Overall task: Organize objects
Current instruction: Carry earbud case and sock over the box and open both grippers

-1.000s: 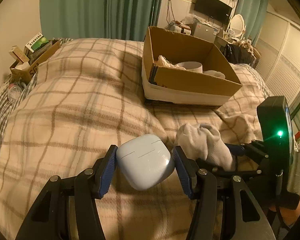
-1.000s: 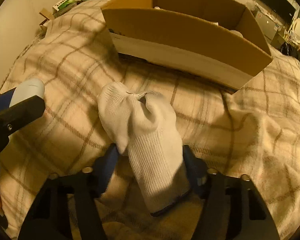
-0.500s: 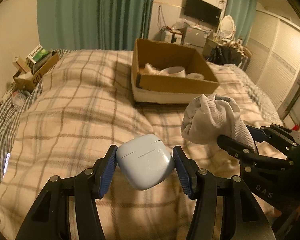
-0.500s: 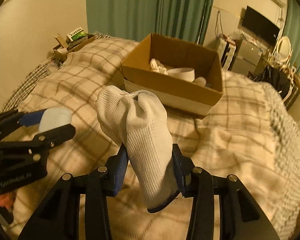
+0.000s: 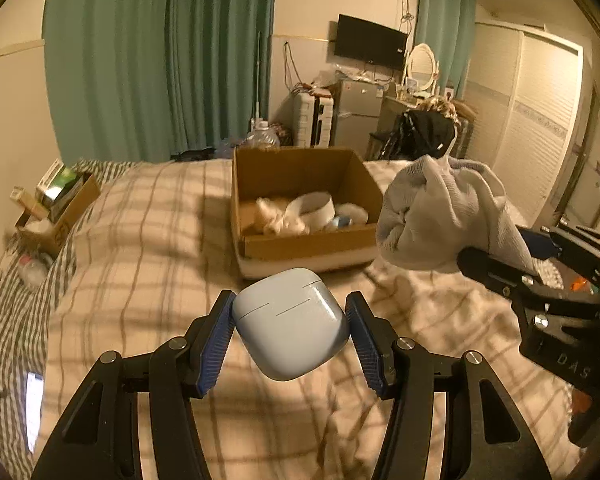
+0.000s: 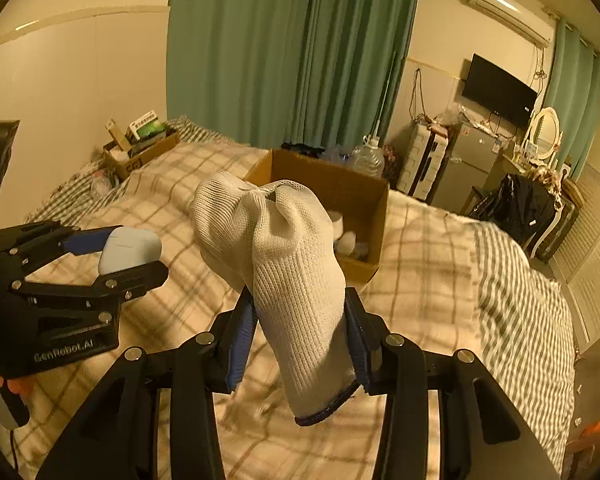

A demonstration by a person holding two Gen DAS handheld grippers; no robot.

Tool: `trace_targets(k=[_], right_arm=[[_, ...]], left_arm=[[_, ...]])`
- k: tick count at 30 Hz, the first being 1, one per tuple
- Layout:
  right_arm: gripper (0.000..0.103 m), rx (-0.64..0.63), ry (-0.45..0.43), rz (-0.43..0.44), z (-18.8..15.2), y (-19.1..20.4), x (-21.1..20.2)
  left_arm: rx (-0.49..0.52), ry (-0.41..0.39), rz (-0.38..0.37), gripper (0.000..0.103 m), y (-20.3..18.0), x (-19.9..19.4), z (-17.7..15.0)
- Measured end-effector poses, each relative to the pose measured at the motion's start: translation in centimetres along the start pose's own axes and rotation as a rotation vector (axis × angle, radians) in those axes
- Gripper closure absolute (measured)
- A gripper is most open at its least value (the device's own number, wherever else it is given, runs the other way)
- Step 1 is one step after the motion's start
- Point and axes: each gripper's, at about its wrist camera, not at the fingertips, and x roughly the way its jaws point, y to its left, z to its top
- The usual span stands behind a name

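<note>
My left gripper (image 5: 290, 326) is shut on a pale blue earbuds case (image 5: 290, 322) and holds it above the plaid bed cover. It also shows in the right wrist view (image 6: 130, 250). My right gripper (image 6: 300, 326) is shut on a white knit glove (image 6: 284, 264), held in the air; the glove also shows in the left wrist view (image 5: 440, 216). An open cardboard box (image 5: 256, 184) sits on the bed ahead, holding a white tape roll (image 5: 314, 210) and pale cloth items. The box shows in the right wrist view (image 6: 364, 200), partly hidden by the glove.
A small cardboard box (image 5: 56, 216) with books stands at the bed's left edge. A plastic bottle (image 5: 34, 270) lies near it. Beyond the bed stand green curtains (image 5: 160, 60), a wall television (image 5: 370, 42), a small fridge (image 5: 356, 120) and a wardrobe (image 5: 540, 120).
Both grippers have risen well above the bed with their objects. The right gripper lifted the glove off the cover. The box now looks farther off and lower, its inside in view.
</note>
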Motion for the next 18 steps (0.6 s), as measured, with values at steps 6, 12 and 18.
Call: trace_targets(k=[6,12,18], right_arm=[[0.062,0.004,-0.036,-0.021,3.4,-2.1,0.4],[0.062,0.015,-0.07,-0.032,7.4,-4.5,2.4],[0.062,0.001,-0.018,-0.03,10.7,-6.7,8.2]], left_arm=[[-0.003,-0.02,-0.044,0.046,0.8,1.1,4.5],[0.019,-0.009,-0.062,0.046,1.4,4.3,9.3],[0.013,0.049,-0.154,0.046,1.6,9.3,13.3]])
